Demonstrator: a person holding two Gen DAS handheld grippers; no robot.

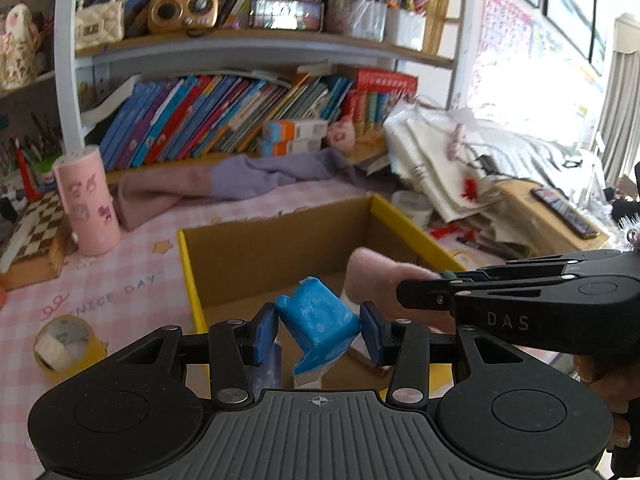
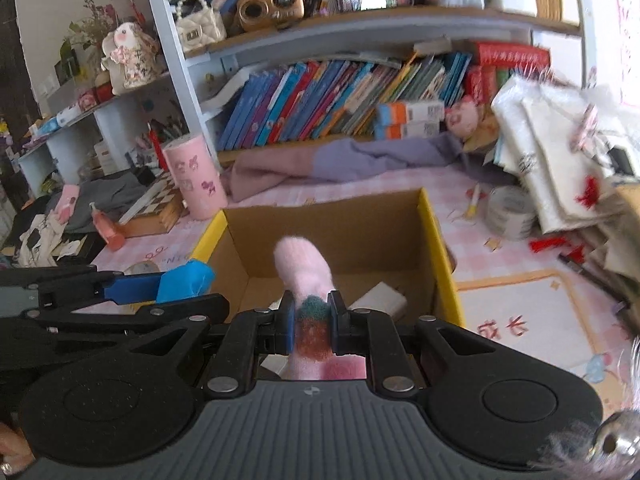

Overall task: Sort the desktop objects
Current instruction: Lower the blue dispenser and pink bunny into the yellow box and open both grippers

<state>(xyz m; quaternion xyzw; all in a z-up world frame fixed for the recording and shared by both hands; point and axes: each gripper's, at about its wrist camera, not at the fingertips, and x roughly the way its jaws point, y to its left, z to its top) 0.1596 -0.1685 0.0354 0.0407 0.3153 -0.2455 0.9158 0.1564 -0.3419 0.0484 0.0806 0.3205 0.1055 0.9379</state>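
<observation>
My left gripper (image 1: 318,330) is shut on a blue block-shaped object (image 1: 320,316), tilted between the blue pads, over the near edge of the yellow-rimmed cardboard box (image 1: 280,240). My right gripper (image 2: 312,324) is shut on a pink fuzzy sock (image 2: 304,268) with a teal and red patch, held over the same box (image 2: 332,220). In the left wrist view the right gripper's fingers (image 1: 460,292) come in from the right with the pink sock (image 1: 372,280). In the right wrist view the left gripper's blue object (image 2: 186,278) shows at the left. A white item (image 2: 380,298) lies inside the box.
A pink cylinder (image 1: 86,204), a chessboard (image 1: 36,224) and a tape roll (image 1: 64,342) stand left of the box. A purple cloth (image 1: 240,180) lies behind it under book shelves. Another tape roll (image 2: 510,212), white bags (image 2: 560,168) and a phone (image 1: 568,212) crowd the right.
</observation>
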